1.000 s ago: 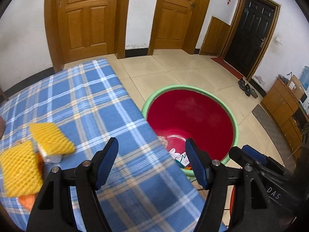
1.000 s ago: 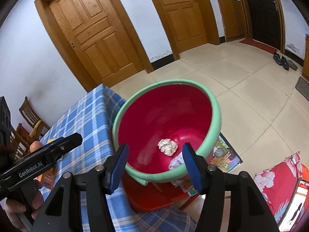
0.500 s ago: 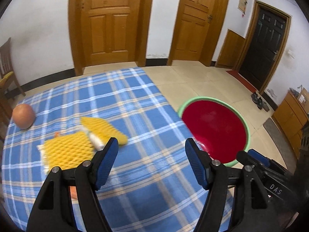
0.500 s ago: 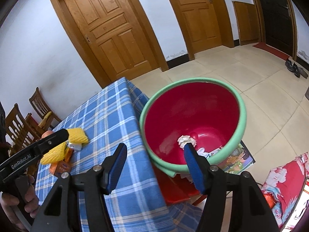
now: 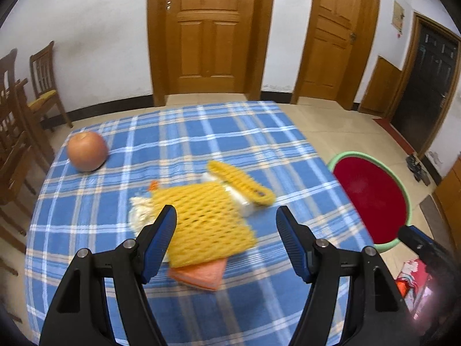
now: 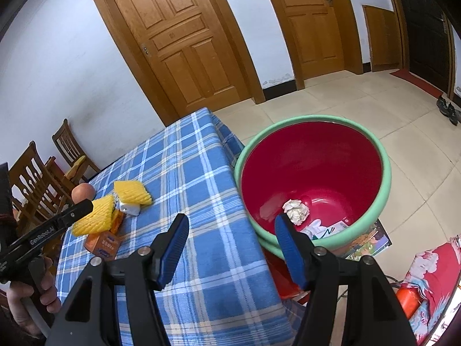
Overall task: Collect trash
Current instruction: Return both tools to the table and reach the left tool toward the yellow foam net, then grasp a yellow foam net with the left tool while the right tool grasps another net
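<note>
Both my grippers gape empty: left gripper (image 5: 226, 226) hovers over yellow foam fruit net (image 5: 210, 225) on the blue plaid tablecloth (image 5: 201, 132); right gripper (image 6: 232, 238) points at the table edge beside red basin (image 6: 383, 173) holding crumpled paper (image 6: 296, 212).

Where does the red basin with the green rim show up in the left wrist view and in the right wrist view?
Left wrist: the red basin sits at the right edge, on the floor beyond the table's right side, partly cut off by the right gripper.
Right wrist: the basin fills the centre-right, with a crumpled paper ball inside.
Shared landmark: the blue checked tablecloth beside it.
</note>
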Demonstrator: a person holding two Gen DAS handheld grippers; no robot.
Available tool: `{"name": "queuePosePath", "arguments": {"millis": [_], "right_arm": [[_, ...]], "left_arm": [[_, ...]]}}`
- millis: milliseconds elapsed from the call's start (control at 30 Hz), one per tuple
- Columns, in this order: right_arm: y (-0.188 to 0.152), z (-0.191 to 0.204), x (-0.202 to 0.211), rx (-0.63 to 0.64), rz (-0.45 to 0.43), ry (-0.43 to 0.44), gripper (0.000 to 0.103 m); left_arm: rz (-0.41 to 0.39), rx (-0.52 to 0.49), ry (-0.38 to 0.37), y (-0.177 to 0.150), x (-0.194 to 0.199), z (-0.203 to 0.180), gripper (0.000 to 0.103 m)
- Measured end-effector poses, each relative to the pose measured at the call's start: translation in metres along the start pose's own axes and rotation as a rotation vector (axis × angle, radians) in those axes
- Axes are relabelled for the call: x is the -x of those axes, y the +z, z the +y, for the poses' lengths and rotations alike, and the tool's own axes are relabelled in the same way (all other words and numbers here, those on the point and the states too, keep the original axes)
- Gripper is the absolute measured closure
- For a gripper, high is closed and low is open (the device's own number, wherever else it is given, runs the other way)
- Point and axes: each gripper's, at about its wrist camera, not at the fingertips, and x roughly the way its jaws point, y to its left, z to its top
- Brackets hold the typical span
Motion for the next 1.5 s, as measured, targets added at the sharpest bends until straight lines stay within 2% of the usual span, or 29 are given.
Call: {"name": "queuePosePath", "arguments": {"millis": [200,367,667,700,733,767,800,833,967,1033,1167,1367,1500], "right_arm": [[-0.001,0.007,-0.005,0.013,0.014,0.007,0.038],[-0.001,0.011,-0.008,0.023,0.021,0.006,0.038],[-0.001,0.020,-0.015,0.039,0.038,0.020,0.038],[-0.001,0.022,-0.016,0.043,0.040,0.023,0.038],[-0.002,0.024,-0.017,0.047,0.041,0.026,0.038],[-0.001,0.027,-0.018,0.053,0.043,0.030,0.038],[-0.001,0.029,-0.019,0.058,0.045,0.033,0.038],[0.000,0.032,-0.020,0.064,0.046,0.036,0.038],[0.002,0.043,-0.025,0.094,0.051,0.051,0.038],[0.004,0.050,-0.028,0.107,0.054,0.057,0.038],[0.008,0.063,-0.035,0.138,0.061,0.073,0.038],[0.010,0.083,-0.055,0.183,0.094,0.094,0.038],[0.011,0.097,-0.073,0.222,0.130,0.105,0.038]], "left_arm": [[0.043,0.023,0.030,-0.010,-0.014,0.012,0.032],[0.060,0.038,0.023,-0.015,-0.021,0.017,0.033],[0.039,0.030,-0.001,-0.016,-0.018,0.021,0.056],[0.033,0.031,-0.006,-0.016,-0.016,0.022,0.061],[0.031,0.033,-0.006,-0.016,-0.016,0.022,0.071],[0.028,0.039,-0.009,-0.016,-0.015,0.025,0.076],[0.029,0.045,-0.017,-0.016,-0.015,0.027,0.086],[0.033,0.058,-0.031,-0.015,-0.015,0.030,0.090],[0.039,0.083,-0.062,-0.016,-0.014,0.037,0.092],[0.034,0.088,-0.078,-0.017,-0.012,0.038,0.097],[0.011,0.103,-0.111,-0.013,-0.002,0.041,0.098],[-0.052,0.121,-0.110,-0.003,0.019,0.051,0.098],[-0.092,0.141,-0.077,0.002,0.030,0.064,0.098]]}}
